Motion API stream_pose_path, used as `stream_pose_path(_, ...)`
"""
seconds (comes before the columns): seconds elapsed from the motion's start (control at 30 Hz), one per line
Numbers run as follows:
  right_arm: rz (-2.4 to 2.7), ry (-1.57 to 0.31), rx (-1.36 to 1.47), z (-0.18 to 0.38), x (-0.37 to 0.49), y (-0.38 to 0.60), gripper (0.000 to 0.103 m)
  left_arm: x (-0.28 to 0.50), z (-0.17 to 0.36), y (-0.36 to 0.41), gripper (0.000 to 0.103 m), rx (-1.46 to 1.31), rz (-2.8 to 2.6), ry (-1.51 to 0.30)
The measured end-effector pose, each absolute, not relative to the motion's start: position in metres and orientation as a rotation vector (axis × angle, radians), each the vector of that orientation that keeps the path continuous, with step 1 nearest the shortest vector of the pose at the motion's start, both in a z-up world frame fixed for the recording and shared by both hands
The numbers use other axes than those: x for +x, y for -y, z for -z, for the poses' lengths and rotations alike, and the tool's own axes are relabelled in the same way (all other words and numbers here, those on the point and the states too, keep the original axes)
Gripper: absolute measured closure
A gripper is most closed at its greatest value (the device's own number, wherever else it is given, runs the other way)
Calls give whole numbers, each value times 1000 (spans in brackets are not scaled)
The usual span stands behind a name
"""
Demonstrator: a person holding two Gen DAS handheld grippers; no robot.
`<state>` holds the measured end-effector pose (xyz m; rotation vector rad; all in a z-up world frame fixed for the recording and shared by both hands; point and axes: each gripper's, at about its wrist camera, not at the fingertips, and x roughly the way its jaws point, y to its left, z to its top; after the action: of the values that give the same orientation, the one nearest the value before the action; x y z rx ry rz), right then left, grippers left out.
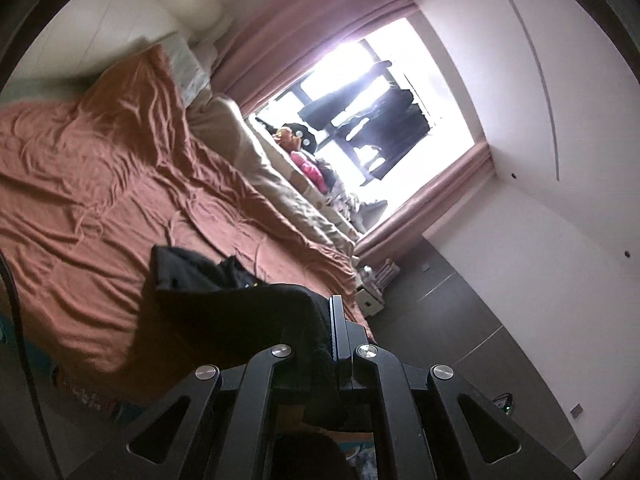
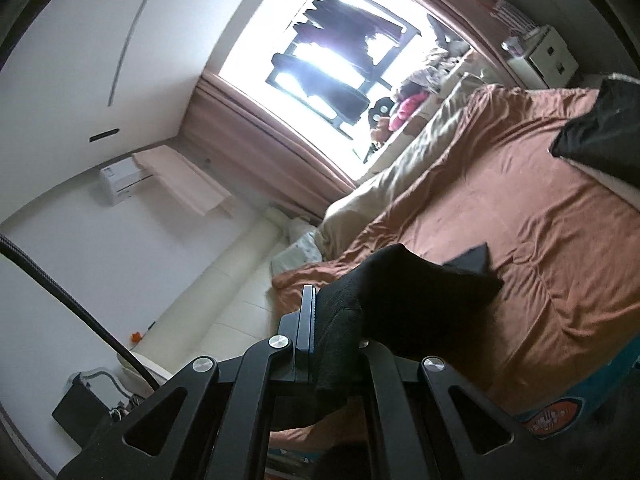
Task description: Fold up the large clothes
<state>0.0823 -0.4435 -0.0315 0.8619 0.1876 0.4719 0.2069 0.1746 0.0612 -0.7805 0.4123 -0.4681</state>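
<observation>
Black garment (image 1: 240, 304) hanging over the bed's (image 1: 100, 168) rust-brown cover, up near the foot edge. Pinched tight in left gripper (image 1: 326, 344) and right gripper (image 2: 320, 340), both rolled sideways, aimed toward the bright window (image 2: 320, 52).

Left gripper (image 1: 320, 332): left finger hidden under black cloth (image 1: 248, 304), only right finger's edge shows. Right gripper (image 2: 340, 320): right finger buried in cloth (image 2: 400, 300), left one visible. Cloth runs down between the linkages in both views, lower end lost in dark at 6 o'clock. Second dark piece (image 2: 600, 128) cut by frame edge at 3 o'clock. Window (image 1: 360, 120) blown out, items hanging there only silhouettes. Clutter on sill (image 1: 304, 156) too small to identify. Bed (image 1: 100, 160) cropped at 9 o'clock, blurred
</observation>
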Motion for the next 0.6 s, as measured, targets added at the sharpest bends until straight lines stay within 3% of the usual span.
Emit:
stream_pose_path(0.23, -451, -200, 878, 58, 120, 453, 103, 232, -76, -167, 99, -738, 457, -431)
stream_pose_path(0.6, -367, -277, 829, 17, 205, 453, 103, 344, -73, -166, 99, -694, 401, -486)
